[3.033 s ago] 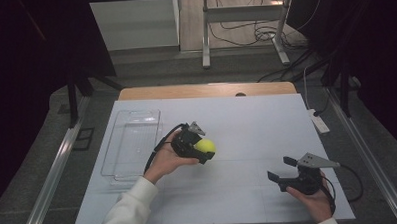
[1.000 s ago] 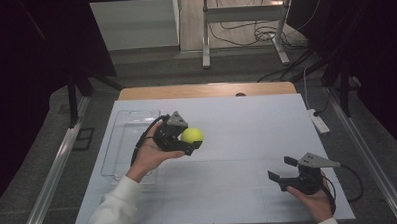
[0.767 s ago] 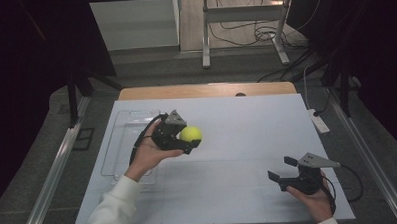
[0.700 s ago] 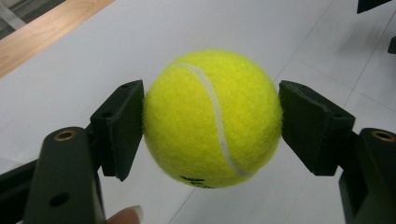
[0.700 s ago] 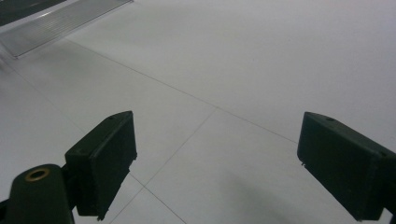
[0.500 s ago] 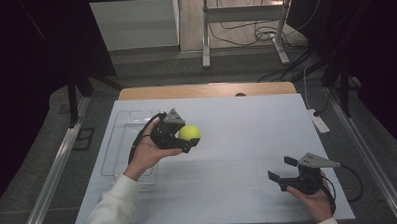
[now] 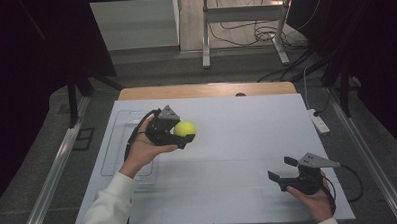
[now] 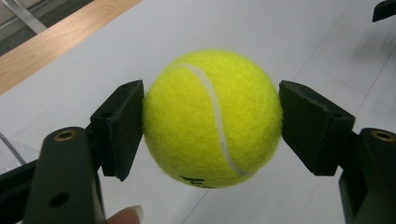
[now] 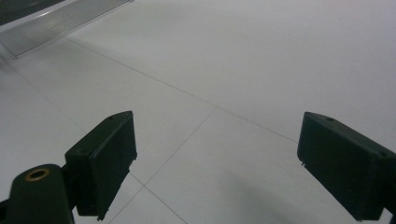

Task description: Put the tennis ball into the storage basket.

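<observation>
The left gripper (image 7: 180, 135) is clamped on the tennis ball (image 7: 184, 128), the clear tray (image 7: 118, 145) just behind and below it, while the right gripper (image 7: 284, 170) rests well apart, jaws wide.

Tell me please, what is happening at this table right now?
A person works at a white table with a gripper in each hand. The left gripper is shut on a yellow tennis ball and holds it above the table, beside a clear plastic tray. The right gripper is open with nothing between its jaws, low over the table's near right part.
</observation>
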